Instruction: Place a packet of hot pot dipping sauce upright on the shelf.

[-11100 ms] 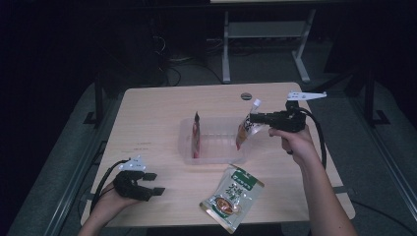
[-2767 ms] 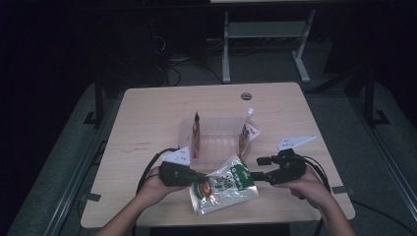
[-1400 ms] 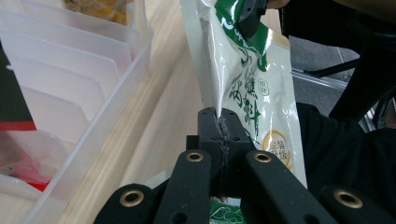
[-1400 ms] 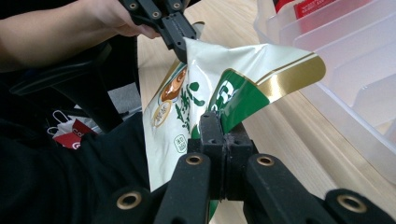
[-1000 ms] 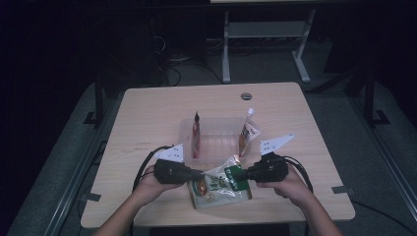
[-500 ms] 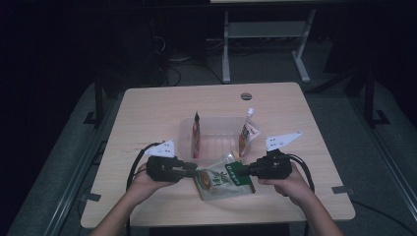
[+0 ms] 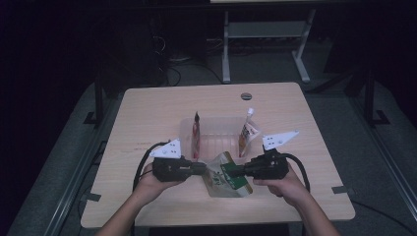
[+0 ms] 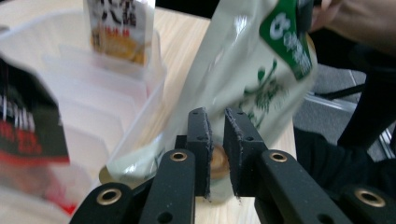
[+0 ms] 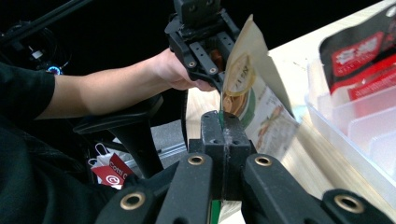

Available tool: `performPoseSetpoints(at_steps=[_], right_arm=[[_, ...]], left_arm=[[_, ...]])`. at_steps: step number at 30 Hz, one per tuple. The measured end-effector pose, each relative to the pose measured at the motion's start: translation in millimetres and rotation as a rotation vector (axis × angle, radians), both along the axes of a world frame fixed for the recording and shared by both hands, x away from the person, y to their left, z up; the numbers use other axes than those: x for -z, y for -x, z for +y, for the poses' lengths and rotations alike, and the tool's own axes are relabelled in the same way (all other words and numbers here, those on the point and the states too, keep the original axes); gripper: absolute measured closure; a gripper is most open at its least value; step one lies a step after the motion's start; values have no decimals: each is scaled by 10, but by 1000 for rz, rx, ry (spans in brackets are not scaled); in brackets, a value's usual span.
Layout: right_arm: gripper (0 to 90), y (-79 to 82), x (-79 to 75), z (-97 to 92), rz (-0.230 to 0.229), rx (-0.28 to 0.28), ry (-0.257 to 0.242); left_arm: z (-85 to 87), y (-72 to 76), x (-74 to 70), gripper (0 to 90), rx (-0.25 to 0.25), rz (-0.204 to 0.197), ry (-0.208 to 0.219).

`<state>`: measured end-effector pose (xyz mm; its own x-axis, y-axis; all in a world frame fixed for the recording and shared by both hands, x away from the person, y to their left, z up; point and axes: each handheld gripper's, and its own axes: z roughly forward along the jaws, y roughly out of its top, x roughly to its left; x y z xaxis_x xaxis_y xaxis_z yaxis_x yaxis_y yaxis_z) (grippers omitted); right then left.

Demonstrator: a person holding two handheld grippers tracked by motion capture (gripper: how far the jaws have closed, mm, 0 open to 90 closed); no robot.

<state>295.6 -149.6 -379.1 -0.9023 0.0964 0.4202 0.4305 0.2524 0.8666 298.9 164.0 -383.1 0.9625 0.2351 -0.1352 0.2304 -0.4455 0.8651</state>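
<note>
Since the earliest frame both hands have come to centre frame and the green-topped pouch (image 7: 227, 176) has risen off the desk (image 7: 147, 113), now held between them at lower centre, just in front of the clear bin (image 7: 216, 125).

Right tongs (image 7: 235, 172) are clamped tight on its green top edge. Left tongs (image 7: 200, 168) stand narrow around the opposite edge after closing further; whether the pads press I cannot tell.

Done: red pouch (image 7: 196, 135) and spouted pouch (image 7: 247, 132) stand upright in the bin. Left, by my judgement: slotting this third pouch.

Writing: white characters on the green band and on the red label, illegible.
</note>
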Motion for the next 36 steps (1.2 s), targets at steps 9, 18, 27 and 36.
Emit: performPoseSetpoints(at_steps=[9,18,27,36], right_arm=[[900,33,-53,144,-13,-31,-16],[900,37,-157,73,-51,28,-13],[900,-6,-361,70,-108,89,-33],[900,-153,-569,36,-142,180,-36]], left_arm=[[-199,27,-2,757,41,-5,5],[-20,88,-23,593,33,2,-37],[231,179,42,514,4,25,-81],[496,202,179,405,-54,56,-97]])
